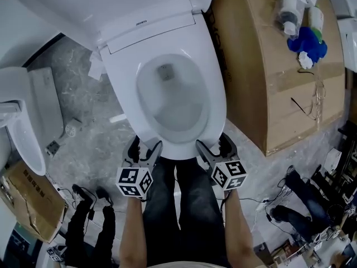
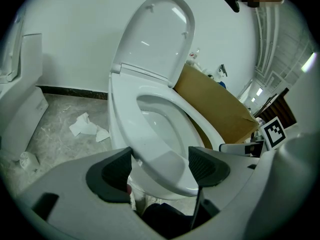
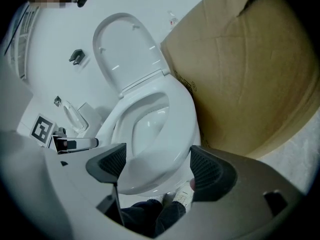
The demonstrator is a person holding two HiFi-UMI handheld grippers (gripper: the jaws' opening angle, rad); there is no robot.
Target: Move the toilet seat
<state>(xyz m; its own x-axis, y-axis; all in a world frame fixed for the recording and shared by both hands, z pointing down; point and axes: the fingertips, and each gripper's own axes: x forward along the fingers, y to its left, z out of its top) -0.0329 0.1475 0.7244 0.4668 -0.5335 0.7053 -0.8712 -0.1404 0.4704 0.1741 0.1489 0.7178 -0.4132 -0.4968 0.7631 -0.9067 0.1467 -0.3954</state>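
Note:
A white toilet stands in front of me with its seat (image 1: 167,144) down on the bowl and its lid (image 1: 111,4) raised against the wall. My left gripper (image 1: 145,148) is at the seat's front left rim and my right gripper (image 1: 213,147) at its front right rim. In the left gripper view the left gripper (image 2: 161,168) is open, its dark pads apart, with the seat's front edge (image 2: 150,149) between them. The right gripper (image 3: 159,168) is open too, straddling the seat front (image 3: 160,149). Whether any pad touches the seat is unclear.
A big cardboard box (image 1: 279,77) stands tight against the toilet's right side, with bottles and a blue item (image 1: 307,41) on top. A second toilet (image 1: 25,116) is at the left. Crumpled tissue (image 2: 87,126) lies on the floor. Cables and clutter (image 1: 301,205) sit at the lower right.

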